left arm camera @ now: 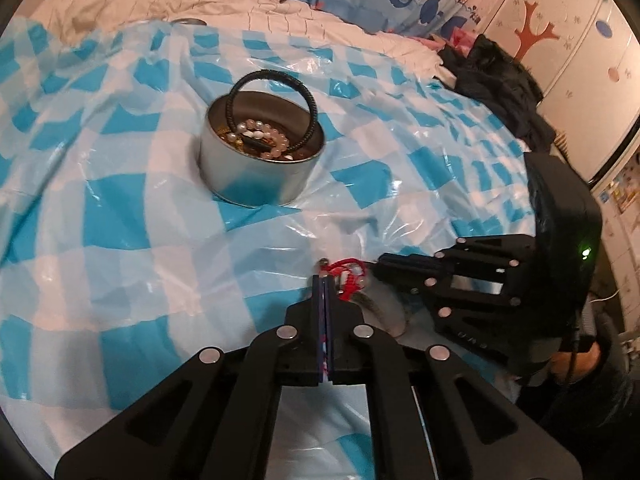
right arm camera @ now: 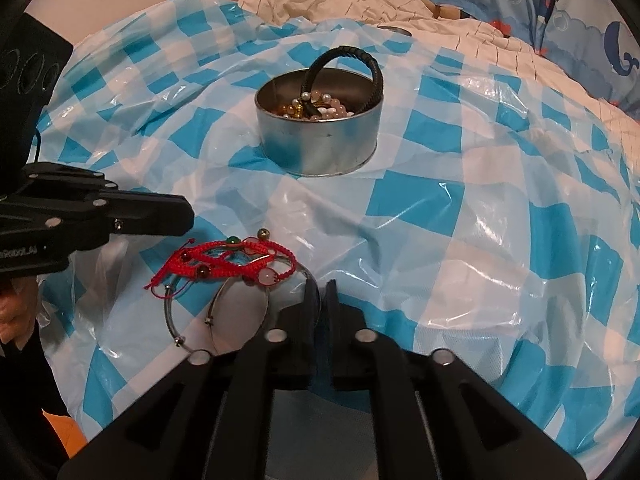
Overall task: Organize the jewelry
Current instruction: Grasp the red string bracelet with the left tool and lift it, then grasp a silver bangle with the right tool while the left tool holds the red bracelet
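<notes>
Nearest to me, my left tool [left arm camera: 325,280] has its fingers pressed together beside the red braided bracelet [right arm camera: 228,260], with no clear grip on it, while my right tool [right arm camera: 320,286] stands slightly parted just beside the silver bangles [right arm camera: 212,320] lying under that bracelet. All rest on the blue-and-white checked plastic sheet [right arm camera: 460,240] covering the bed. Farther off, the round metal tin [left arm camera: 256,160] holds pearl beads [left arm camera: 264,136] and a black braided bracelet [left arm camera: 272,80] leaning on its rim.

Black hand-held gripper [left arm camera: 325,280] each hand: angular slotted linkage arms, round silver rivets; green LED, thin black cable.
</notes>
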{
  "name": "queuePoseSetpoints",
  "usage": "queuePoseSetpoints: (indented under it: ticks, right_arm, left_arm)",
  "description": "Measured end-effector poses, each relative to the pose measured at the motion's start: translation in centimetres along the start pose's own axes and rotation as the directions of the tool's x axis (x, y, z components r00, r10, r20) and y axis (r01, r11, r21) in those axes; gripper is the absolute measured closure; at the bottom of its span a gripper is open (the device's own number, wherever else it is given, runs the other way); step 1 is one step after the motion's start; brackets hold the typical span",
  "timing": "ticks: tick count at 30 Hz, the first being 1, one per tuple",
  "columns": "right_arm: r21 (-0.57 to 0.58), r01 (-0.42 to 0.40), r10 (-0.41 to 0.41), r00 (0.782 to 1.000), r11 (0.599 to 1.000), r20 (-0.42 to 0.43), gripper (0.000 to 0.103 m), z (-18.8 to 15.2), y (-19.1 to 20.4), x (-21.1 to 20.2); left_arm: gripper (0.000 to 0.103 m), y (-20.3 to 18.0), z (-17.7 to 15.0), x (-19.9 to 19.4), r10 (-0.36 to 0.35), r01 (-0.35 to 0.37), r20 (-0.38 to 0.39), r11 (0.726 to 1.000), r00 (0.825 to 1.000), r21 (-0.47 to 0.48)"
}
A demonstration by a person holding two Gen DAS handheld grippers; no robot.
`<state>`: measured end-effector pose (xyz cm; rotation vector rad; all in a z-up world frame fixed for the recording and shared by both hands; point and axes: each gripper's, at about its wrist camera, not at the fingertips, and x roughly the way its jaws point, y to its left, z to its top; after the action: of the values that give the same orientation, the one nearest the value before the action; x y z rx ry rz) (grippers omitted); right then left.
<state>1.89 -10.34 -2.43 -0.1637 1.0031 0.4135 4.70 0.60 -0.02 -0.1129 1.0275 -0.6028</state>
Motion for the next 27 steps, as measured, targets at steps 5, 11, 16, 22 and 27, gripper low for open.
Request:
queuePoseSetpoints:
  ticks: [5,11,16,22,27]
  right_arm:
    - [-0.022,-0.001,0.001,1.0,1.0,-0.01,0.078,-0.2,0.5,0.2]
    - [-0.008,-0.001,0.001,1.0,1.0,-0.011,0.084,-0.1,0.1,0.1]
    - [-0.007,0.002,-0.002,1.0,1.0,-0.014,0.085,-0.1,0.1,0.2]
    - [-0.001,0.008,-0.008,1.0,1.0,-0.009,0.091,0.0,0.0,0.2]
    - [-0.013,0.012,-0.012,1.0,1.0,-0.018,0.091,-0.1,0.0,0.4]
  left_arm:
    - [0.073,-0.7,-0.4,1.4,0.018,-0.018,-0.028,1.0,0.999,0.016]
    - [0.097,-1.5,-0.3,1.3,0.08,-0.079,-0.007,0.994,0.997,0.078]
    - [0.101,-0.5,1.0,-2.5,0.045,-0.047,0.113,0.999,0.993,0.019]
    - [0.101,2.3,1.5,-3.1,-0.052,0.067,0.129,0.992,0.99,-0.11]
    - [0.101,2.8,1.5,-2.1,-0.025,0.032,0.059,0.991,0.998,-0.127]
